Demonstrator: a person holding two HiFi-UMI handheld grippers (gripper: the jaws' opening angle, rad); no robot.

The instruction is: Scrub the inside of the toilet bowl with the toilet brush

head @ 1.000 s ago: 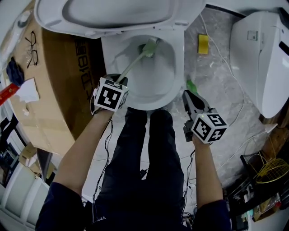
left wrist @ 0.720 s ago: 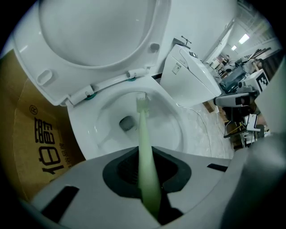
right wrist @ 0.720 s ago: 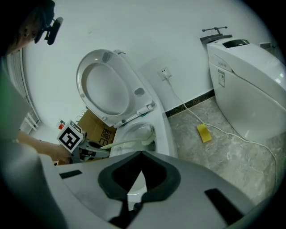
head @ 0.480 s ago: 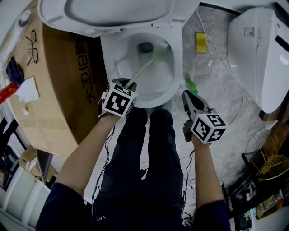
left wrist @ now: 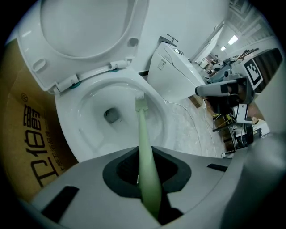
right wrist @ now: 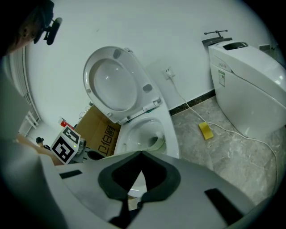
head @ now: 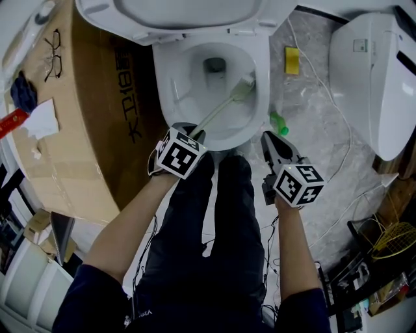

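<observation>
The white toilet bowl (head: 170, 84) stands open with its lid (head: 188, 13) raised. My left gripper (head: 190, 133) is shut on the pale green handle of the toilet brush (head: 221, 107) at the bowl's near rim. The brush head (head: 244, 84) rests against the bowl's right inner wall, to the right of the drain hole (head: 214, 64). In the left gripper view the handle (left wrist: 145, 147) runs out from between the jaws of my left gripper (left wrist: 149, 188) to the head (left wrist: 140, 103) inside the bowl (left wrist: 85, 134). My right gripper (head: 273, 140) hangs shut and empty right of the bowl.
A large cardboard box (head: 97, 123) stands left of the toilet, with glasses (head: 55, 49) on it. A second white toilet (head: 380, 78) is at the right. A yellow sponge (head: 292, 60), a small green object (head: 278, 122) and white cables (head: 325, 91) lie on the marble floor.
My left gripper has moved right and nearer the bowl's front rim. The brush head has swept from the back of the bowl to its right wall. The right gripper has stayed put.
</observation>
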